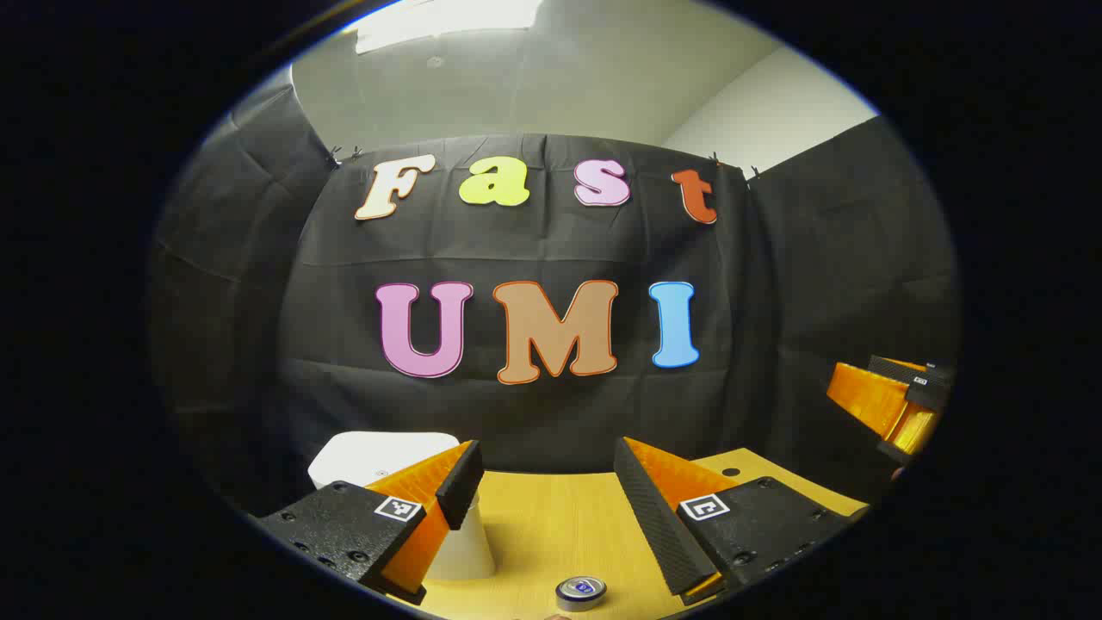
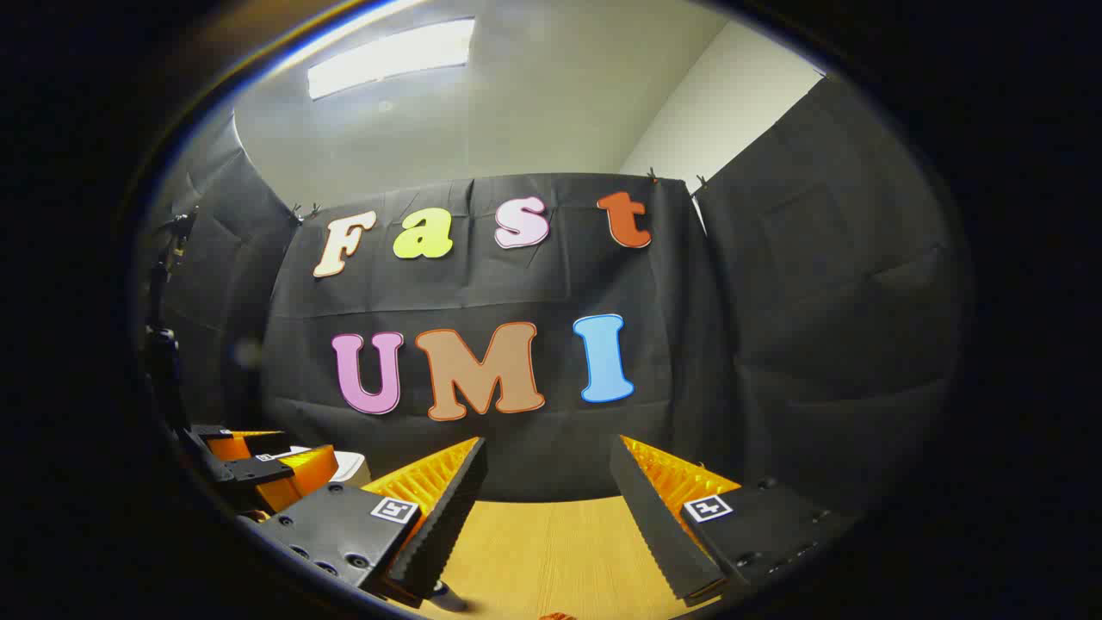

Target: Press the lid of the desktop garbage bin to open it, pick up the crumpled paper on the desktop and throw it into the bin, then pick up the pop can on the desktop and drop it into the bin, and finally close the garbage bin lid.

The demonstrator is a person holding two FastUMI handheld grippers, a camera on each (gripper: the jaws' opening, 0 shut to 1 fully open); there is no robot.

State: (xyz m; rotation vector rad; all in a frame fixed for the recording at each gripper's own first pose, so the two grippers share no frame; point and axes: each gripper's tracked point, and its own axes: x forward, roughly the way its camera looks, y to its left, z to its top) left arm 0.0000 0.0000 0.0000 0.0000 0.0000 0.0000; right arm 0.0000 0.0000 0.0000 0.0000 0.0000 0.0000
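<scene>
1. Two grippers hung open and empty: left gripper (image 1: 544, 465), right gripper (image 2: 547, 465).
2. The white garbage bin (image 1: 379, 456), lid down, stood at ten o'clock of the left gripper, the nearer one.
3. The pop can (image 1: 580, 592) stood upright at six o'clock.

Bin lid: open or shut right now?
Shut: in the left gripper view the white lid lies flat on the bin, no gap showing.

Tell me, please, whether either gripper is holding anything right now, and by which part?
Nothing is held: the left gripper and right gripper are both open above the table, with bare gaps between their fingers.
</scene>
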